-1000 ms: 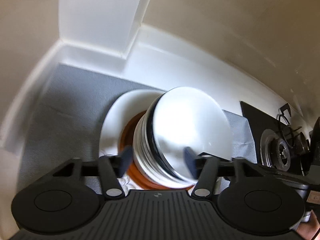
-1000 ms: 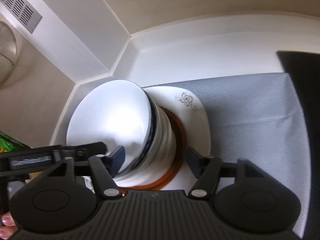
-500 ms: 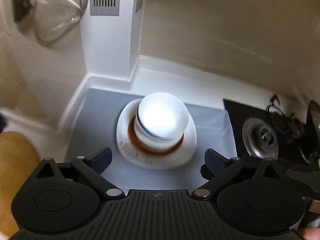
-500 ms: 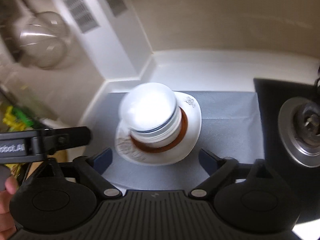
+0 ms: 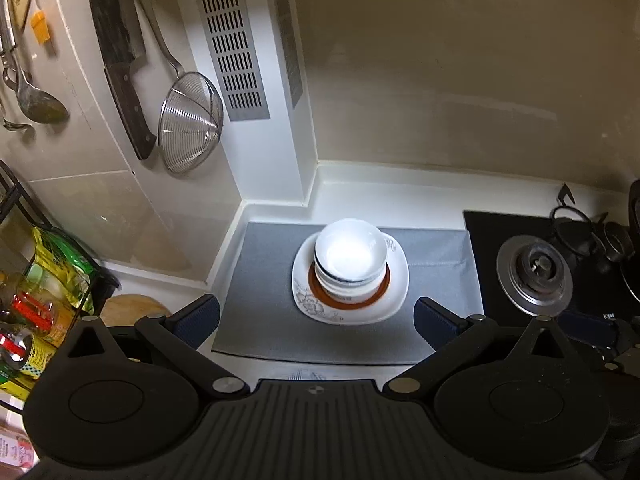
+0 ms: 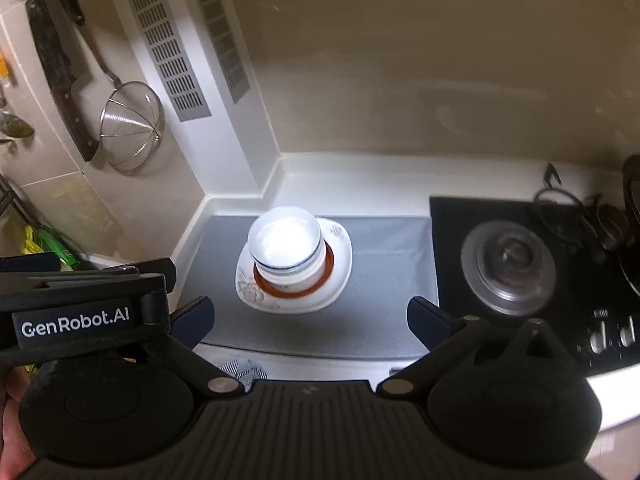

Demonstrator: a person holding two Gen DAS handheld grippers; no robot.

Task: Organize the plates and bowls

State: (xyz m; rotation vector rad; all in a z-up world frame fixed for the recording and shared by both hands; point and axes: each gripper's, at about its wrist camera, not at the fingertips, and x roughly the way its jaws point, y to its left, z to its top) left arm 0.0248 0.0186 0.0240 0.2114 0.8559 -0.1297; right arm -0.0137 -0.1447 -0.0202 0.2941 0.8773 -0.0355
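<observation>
A stack of white bowls with blue rim lines stands on an orange-rimmed dish on a white square plate with a flower print. The stack rests on a grey mat in the counter corner. It also shows in the right wrist view: bowls, plate. My left gripper is open and empty, held back above the mat's near edge. My right gripper is open and empty, also pulled back from the stack.
A black gas hob with a burner lies right of the mat. A strainer, a cleaver and spoons hang on the left wall. A rack with packets stands at the left. The left gripper's body shows in the right wrist view.
Both grippers opened wide and pulled up and back from the bowl stack. The top bowl, tilted a second ago, now sits level on the stack.
</observation>
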